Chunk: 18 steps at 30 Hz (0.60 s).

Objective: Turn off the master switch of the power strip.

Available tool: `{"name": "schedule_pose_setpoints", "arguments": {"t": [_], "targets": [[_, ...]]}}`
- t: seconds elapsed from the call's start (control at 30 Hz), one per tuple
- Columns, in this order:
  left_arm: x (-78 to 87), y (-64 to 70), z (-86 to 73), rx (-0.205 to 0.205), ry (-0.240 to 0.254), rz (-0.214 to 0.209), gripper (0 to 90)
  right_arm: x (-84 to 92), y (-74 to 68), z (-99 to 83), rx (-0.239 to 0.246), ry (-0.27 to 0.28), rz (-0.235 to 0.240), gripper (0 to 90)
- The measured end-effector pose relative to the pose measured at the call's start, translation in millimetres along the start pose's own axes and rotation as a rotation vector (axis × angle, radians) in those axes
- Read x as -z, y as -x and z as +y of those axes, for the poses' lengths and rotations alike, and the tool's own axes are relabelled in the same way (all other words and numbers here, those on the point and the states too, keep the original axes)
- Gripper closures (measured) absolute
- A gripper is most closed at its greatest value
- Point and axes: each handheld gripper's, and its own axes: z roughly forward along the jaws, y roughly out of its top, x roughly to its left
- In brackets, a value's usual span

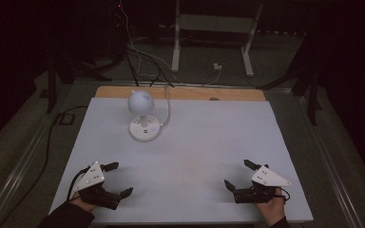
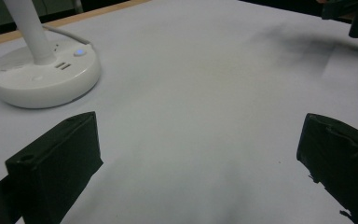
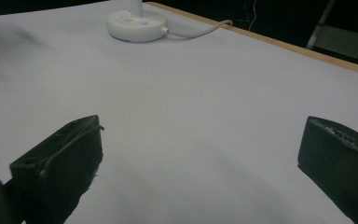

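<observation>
A white desk lamp (image 1: 141, 102) with a round head stands on a round base (image 1: 145, 128) at the back left of the white table (image 1: 195, 156). The base (image 2: 42, 74) has a small lit button and two USB slots; in the right gripper view the base (image 3: 136, 24) sits far off with its cord trailing right. My left gripper (image 1: 121, 179) rests open near the front left edge, nothing between its jaws. My right gripper (image 1: 236, 175) rests open near the front right edge, also empty. Both point toward the table's middle.
The lamp's white cord (image 1: 168, 102) runs off the back edge over a wooden strip (image 1: 180, 92). Beyond the table are a white stand's legs (image 1: 209, 47) and loose cables (image 1: 138, 61) on a dark floor. A black cable (image 1: 52, 137) runs along the left side.
</observation>
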Motion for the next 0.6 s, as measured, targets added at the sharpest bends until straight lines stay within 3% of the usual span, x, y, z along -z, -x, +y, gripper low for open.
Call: {"name": "schedule_pose_setpoints", "arguments": {"t": [0.27, 0.6], "targets": [[0.2, 5.0, 9.3, -0.014, -0.002, 0.021, 0.1, -0.2, -0.5, 0.5, -0.008, 0.005, 0.003, 0.0], [-3.5, 7.9, 22.8, -0.019, 0.009, 0.000, 0.2, 0.3, -2.1, 1.5, 0.000, 0.006, 0.003, 0.0]]}}
